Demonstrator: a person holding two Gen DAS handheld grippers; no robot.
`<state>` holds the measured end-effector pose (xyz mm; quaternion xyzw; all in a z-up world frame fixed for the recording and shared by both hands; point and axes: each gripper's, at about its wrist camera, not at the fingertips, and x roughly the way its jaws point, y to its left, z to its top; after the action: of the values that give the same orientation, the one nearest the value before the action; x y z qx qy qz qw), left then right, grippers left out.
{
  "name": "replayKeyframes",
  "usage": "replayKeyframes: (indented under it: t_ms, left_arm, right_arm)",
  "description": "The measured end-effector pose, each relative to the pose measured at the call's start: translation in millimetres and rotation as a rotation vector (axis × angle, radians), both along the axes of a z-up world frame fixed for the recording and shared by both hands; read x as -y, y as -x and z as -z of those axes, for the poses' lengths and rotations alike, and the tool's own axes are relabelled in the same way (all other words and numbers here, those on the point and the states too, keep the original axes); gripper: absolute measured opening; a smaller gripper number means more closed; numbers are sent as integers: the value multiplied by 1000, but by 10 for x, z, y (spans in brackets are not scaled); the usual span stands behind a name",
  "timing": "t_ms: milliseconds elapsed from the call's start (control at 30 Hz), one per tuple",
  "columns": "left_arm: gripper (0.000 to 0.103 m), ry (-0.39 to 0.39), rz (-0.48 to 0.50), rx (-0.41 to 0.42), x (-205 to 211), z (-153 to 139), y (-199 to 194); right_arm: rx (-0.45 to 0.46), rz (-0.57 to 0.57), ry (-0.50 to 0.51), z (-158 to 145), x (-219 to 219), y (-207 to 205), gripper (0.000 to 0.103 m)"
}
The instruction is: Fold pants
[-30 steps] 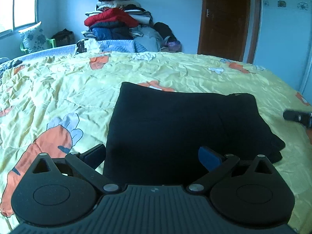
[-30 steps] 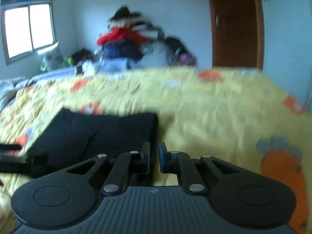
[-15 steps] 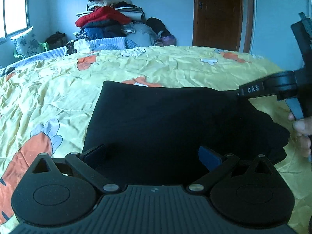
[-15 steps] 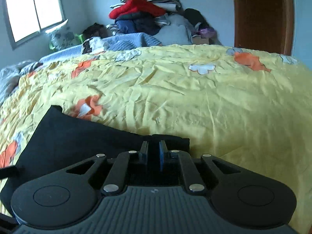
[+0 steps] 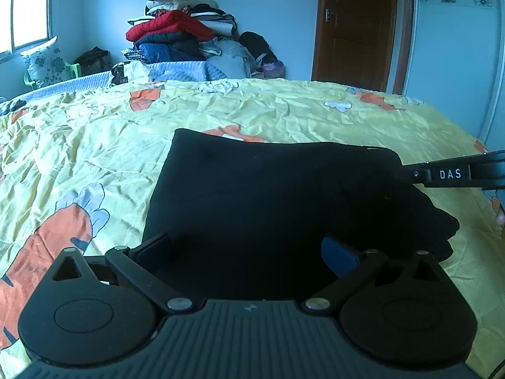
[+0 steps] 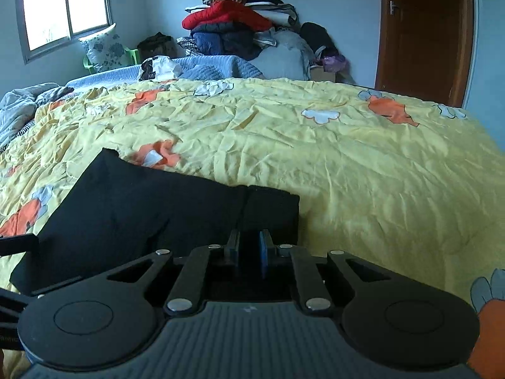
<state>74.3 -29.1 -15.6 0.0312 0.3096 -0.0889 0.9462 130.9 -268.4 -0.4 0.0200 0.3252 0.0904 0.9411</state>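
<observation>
Black pants (image 5: 277,195) lie folded into a rough rectangle on the yellow bedspread (image 5: 94,145). My left gripper (image 5: 246,248) hovers open over their near edge, fingers wide apart with only cloth below. In the right wrist view the pants (image 6: 142,214) stretch off to the left. My right gripper (image 6: 250,246) sits at their right corner with dark cloth pinched in the narrow gap, and its jaws are starting to open. The left wrist view shows that right gripper (image 5: 410,173) reaching in from the right edge to the pants' far right corner.
A tall pile of clothes and bedding (image 5: 180,31) stands against the far wall. A brown door (image 5: 356,28) is at the back right, and a window (image 6: 63,6) and a patterned pillow (image 6: 104,50) at the back left. A finger (image 5: 500,218) shows at the right edge.
My right gripper has come in from the right onto the pants' right corner, closed on the cloth there, then dropped lower. The left gripper has stayed open over the near edge.
</observation>
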Motion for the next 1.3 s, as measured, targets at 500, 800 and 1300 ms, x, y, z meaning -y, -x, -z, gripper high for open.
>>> replayKeyframes:
  t_ms: [500,800,1300]
  left_arm:
    - [103,-17,33,-7,-32,40,63]
    - [103,-45,6,8,14,24,140]
    - [103,-61,13,16,19,-21,334]
  right_arm:
    - [40,18,61,-8,-123,379,13]
    - [21,-28,-29,197,-209,552,17]
    - [15,9,-156,88,-226,1042,22]
